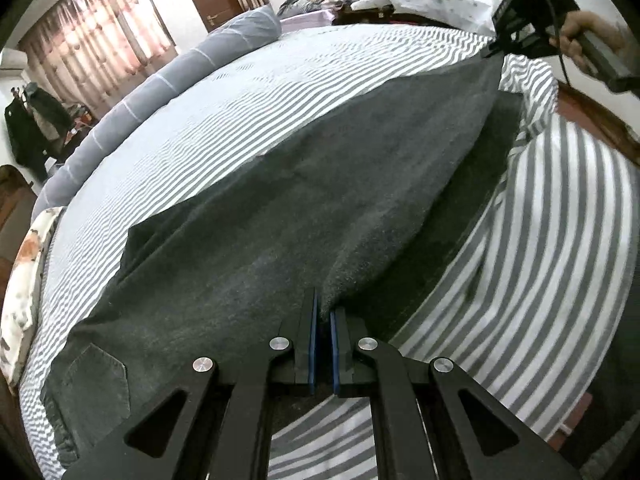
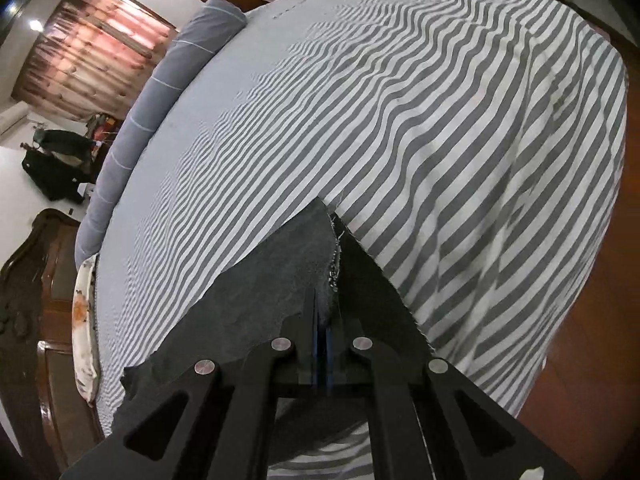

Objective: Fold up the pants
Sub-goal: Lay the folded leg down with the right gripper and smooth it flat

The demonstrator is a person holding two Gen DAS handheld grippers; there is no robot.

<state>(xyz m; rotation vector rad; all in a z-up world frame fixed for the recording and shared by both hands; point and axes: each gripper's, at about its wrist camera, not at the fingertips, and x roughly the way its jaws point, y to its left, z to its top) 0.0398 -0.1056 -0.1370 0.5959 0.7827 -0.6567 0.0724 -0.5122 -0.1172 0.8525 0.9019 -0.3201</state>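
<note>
The dark grey woven pants [image 1: 280, 208] run off the lower left edge of the left wrist view, so the waistband is only partly seen. In the right wrist view the same pants [image 2: 280, 280] vanish behind the right hand-held gripper [image 2: 323, 332], whose pads hide the pinched hem. The person's hand [image 1: 588, 36] is cut off by the frame's right rim. The dark clothes on a rack [image 1: 32, 128] are too small to identify.

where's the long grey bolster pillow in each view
Left wrist: the grey bolster pillow runs along the far edge of the bed, upper left.
Right wrist: the bolster is again upper left, on the bed's far edge.
Shared landmark: the reddish curtain behind it.
</note>
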